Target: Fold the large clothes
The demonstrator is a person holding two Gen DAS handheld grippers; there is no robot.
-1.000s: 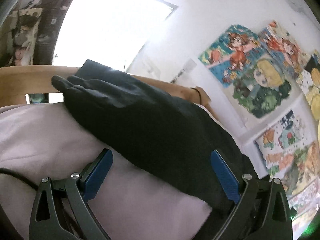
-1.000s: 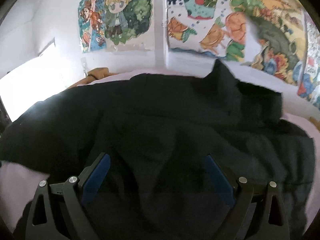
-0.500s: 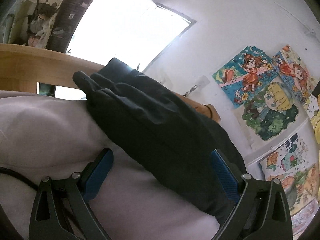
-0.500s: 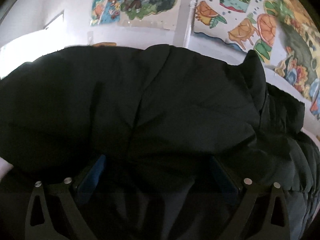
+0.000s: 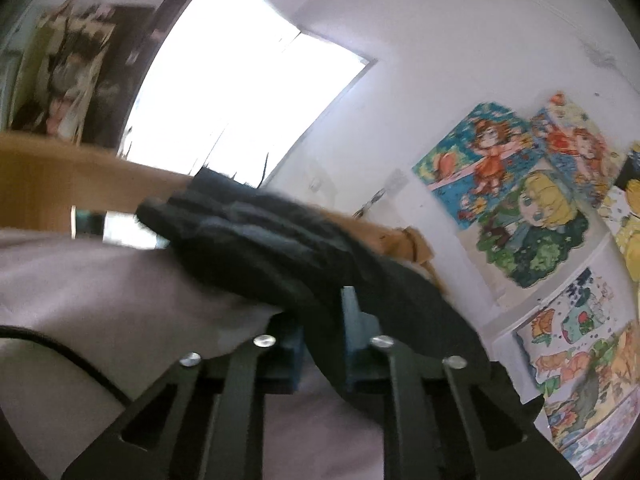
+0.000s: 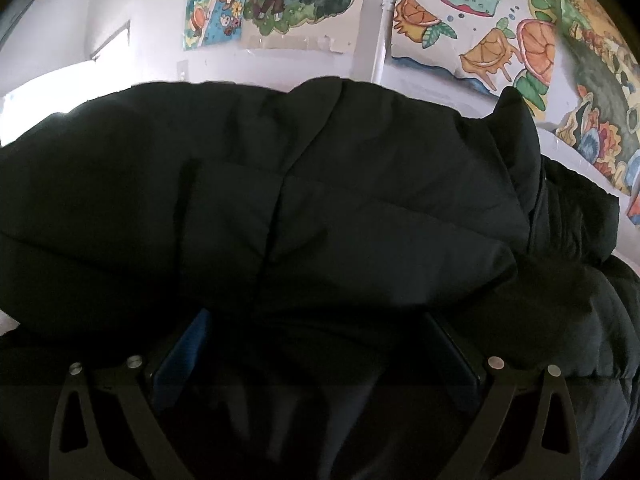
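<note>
A black padded jacket lies on a pale pink bed sheet. In the left wrist view its edge runs back between the blue pads, and my left gripper is closing its jaws and pinching that fold. In the right wrist view the jacket fills nearly the whole picture, puffed up in a thick heap. My right gripper is low against it. Its jaws are spread wide, with the blue fingers half sunk in the dark fabric, and they are not pressing on it.
A wooden bed frame runs behind the sheet, under a bright window. Colourful cartoon posters cover the white wall beside the bed, and posters fill the wall behind it in the right wrist view. A black cable crosses the sheet at the lower left.
The left jaws have gone from wide apart to closed on the jacket's edge. The right gripper has dropped onto the jacket, which now fills its view.
</note>
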